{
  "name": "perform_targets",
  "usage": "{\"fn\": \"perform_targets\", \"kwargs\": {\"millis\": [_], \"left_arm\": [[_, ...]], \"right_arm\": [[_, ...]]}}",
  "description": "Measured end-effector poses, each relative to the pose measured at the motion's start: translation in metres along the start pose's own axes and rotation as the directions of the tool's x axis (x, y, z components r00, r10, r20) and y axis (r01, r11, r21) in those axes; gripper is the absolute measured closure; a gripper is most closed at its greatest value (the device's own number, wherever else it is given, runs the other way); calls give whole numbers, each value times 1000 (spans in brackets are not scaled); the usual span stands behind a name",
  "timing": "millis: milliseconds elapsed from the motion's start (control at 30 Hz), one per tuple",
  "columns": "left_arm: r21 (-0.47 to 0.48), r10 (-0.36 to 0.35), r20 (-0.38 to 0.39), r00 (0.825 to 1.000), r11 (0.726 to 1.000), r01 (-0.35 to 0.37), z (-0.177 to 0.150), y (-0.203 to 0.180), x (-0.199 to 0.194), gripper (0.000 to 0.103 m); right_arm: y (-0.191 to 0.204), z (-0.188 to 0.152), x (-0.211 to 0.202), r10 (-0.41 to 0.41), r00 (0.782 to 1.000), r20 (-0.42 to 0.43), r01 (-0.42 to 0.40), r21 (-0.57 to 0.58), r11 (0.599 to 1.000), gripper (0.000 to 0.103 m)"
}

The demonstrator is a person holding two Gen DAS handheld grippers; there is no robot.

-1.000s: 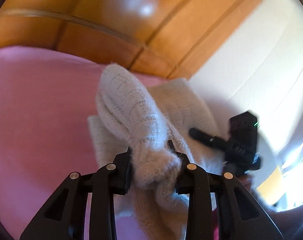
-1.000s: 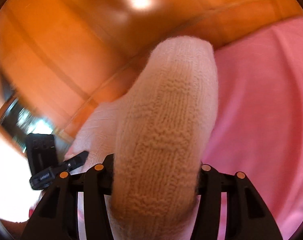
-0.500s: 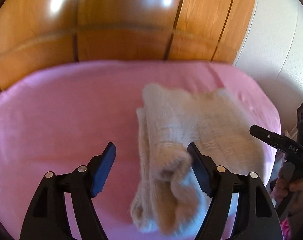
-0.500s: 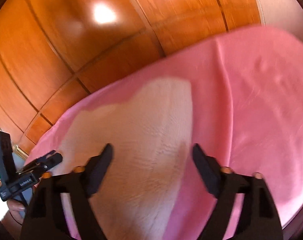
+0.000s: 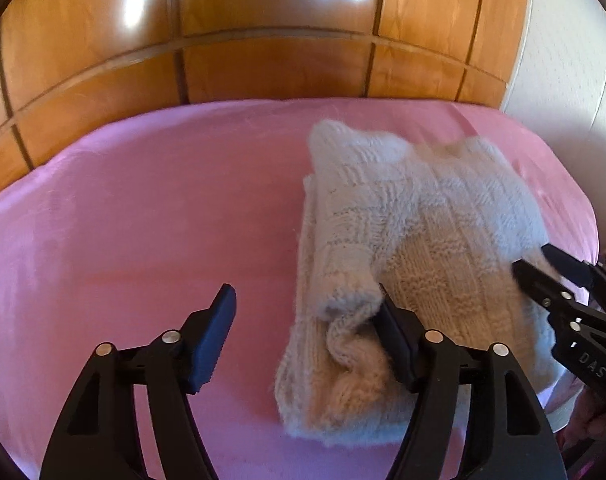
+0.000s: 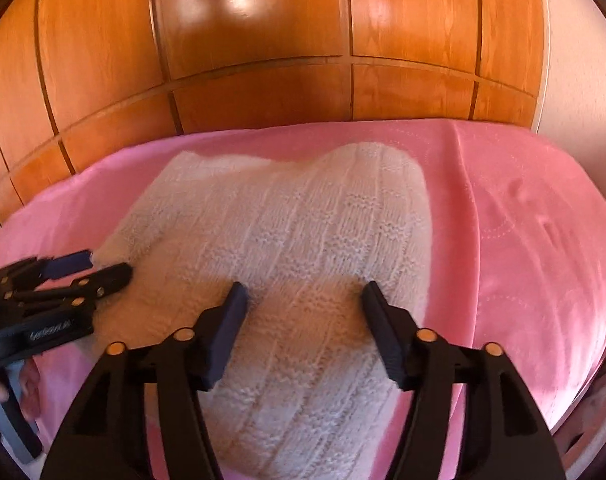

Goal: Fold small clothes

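Both my left gripper (image 5: 303,312) and right gripper (image 6: 303,312) stand spread and empty over the cream knit garment (image 6: 295,232), lying folded on the pink blanket (image 5: 123,220); apparently only tidying remains.

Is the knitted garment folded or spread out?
Folded: the knitted garment lies doubled in layers on the pink blanket, both grippers open.

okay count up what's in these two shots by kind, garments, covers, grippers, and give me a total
Cream knit garment: 1, folded, lying on the cover
Pink cover: 1
Grippers: 2, left gripper and right gripper, both with jaws open and holding nothing
Total: 4
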State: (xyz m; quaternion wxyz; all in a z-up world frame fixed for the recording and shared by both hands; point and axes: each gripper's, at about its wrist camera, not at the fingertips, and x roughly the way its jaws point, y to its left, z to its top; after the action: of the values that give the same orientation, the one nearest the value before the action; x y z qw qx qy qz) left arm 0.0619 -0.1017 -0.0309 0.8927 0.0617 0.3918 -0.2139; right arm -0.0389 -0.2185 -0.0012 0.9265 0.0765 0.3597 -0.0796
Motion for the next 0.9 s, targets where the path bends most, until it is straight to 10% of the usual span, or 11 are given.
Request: {"fn": "perform_targets", "kwargs": {"millis": [233, 900], "left_arm": [[-71, 11, 56, 998, 997, -7, -8, 3, -34, 24], [-100, 79, 149, 986, 993, -64, -26, 3, -85, 8]], "right_arm": [[12, -8, -12, -12, 1000, -1, 12, 40, 999, 7], [24, -27, -61, -178, 980, 86, 164, 145, 976, 2]]}}
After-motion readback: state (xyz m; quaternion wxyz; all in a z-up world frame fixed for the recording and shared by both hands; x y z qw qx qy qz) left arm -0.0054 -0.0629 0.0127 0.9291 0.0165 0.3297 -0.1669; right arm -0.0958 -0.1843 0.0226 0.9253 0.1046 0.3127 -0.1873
